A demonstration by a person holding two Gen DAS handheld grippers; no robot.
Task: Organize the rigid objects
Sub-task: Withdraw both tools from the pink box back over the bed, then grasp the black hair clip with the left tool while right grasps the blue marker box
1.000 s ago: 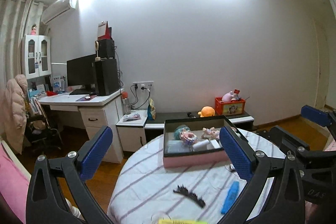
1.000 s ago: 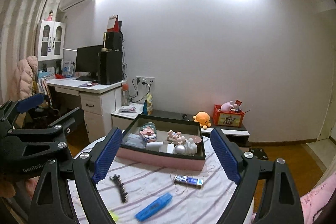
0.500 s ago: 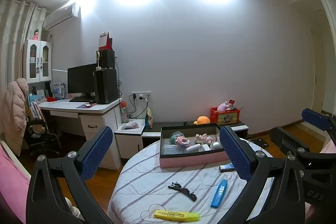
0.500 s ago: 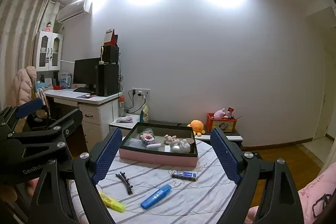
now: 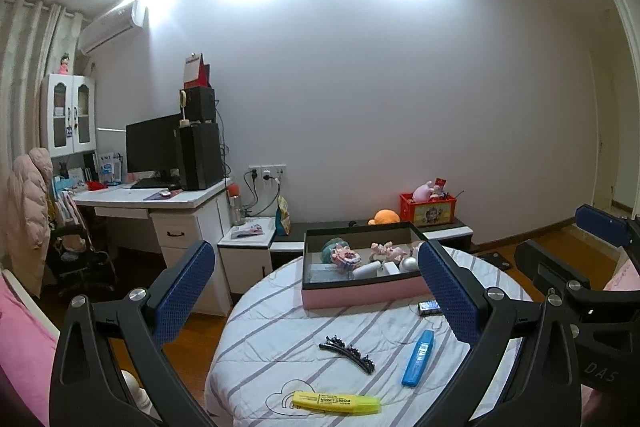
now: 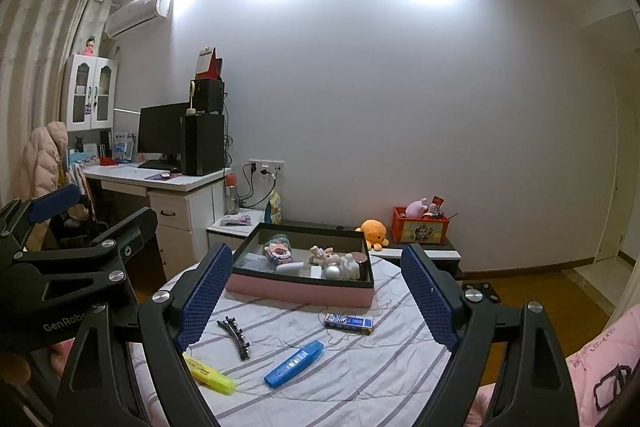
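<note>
On a round table with a striped cloth stands a pink box with a dark rim that holds several small toys. In front of it lie a yellow highlighter, a blue highlighter, a black hair clip and a small blue packet. My left gripper is open and empty, held back from the table's near edge. My right gripper is likewise open and empty, beside the left one.
A white desk with a monitor and a computer tower stands at the left. A low cabinet behind the table carries an orange plush and a red toy crate. A chair with a pink jacket is at far left. Wooden floor shows at the right.
Both grippers have drawn back from the table, so the box looks smaller and the yellow highlighter and more of the cloth have come into view. Both stay open.
</note>
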